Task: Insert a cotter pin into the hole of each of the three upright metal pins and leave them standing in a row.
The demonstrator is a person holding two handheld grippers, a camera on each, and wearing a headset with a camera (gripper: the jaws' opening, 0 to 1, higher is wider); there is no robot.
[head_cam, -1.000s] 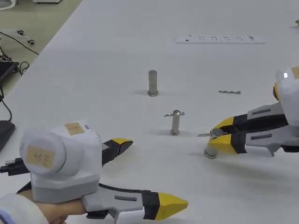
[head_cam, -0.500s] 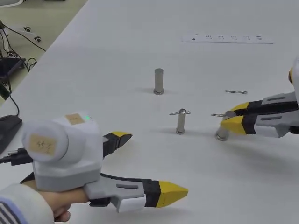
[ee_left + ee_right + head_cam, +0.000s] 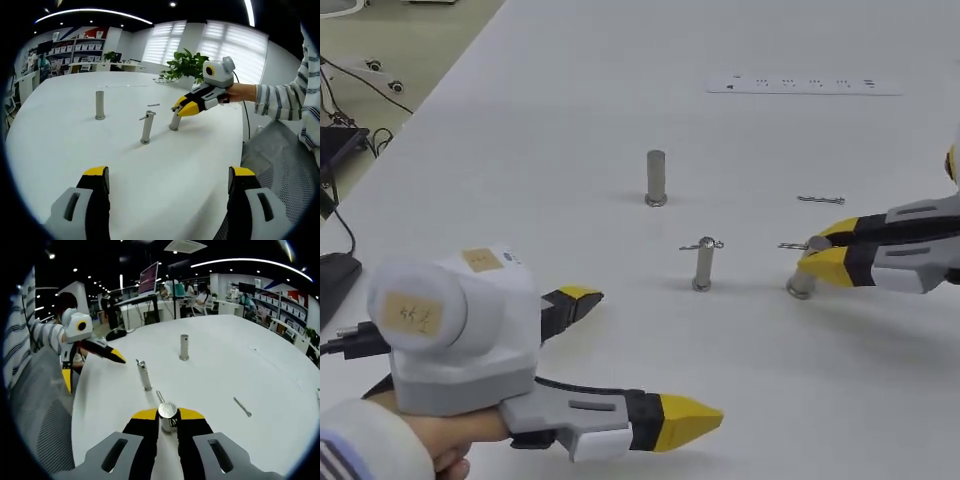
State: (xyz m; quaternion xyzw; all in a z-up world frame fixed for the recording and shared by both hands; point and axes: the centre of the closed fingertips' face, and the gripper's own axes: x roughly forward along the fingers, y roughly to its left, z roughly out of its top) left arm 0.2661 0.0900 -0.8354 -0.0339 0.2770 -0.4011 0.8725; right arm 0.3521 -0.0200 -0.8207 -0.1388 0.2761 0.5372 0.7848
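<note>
- The head view is taking in a white marked strip (image 3: 802, 85) lying at the upper right of the white table (image 3: 520, 150). The left gripper view is adding a potted plant (image 3: 185, 62) at upper centre. At its right edge, a striped sleeve (image 3: 285, 100) is running behind the hand (image 3: 242, 92) that is holding the right gripper (image 3: 179, 109).
- The right gripper view is looking onto the round head of the near metal pin (image 3: 167, 411) at lower centre. The middle metal pin (image 3: 145, 376) and far metal pin (image 3: 184, 347) are standing upright beyond it, higher in the frame.
- The left gripper (image 3: 635, 355), at the lower left of the head view, is keeping its jaws spread wide and is gripping nothing.
- The right gripper is closing its jaws tightly around the head of the near metal pin, which is standing at the right of the head view. A cotter pin (image 3: 790, 245) is sticking out from that head toward the left.
- The middle metal pin is carrying a second cotter pin (image 3: 702, 244) across its top. A loose cotter pin (image 3: 820, 200) is lying flat on the table, above the right gripper in the head view.
- The yellow tips are covering the top of the near metal pin in the head view. I cannot tell whether the pads are also pinching the cotter pin's hidden end, nor how far it is reaching through the hole.
- The frame's right edge is cutting off the right gripper's body.
</note>
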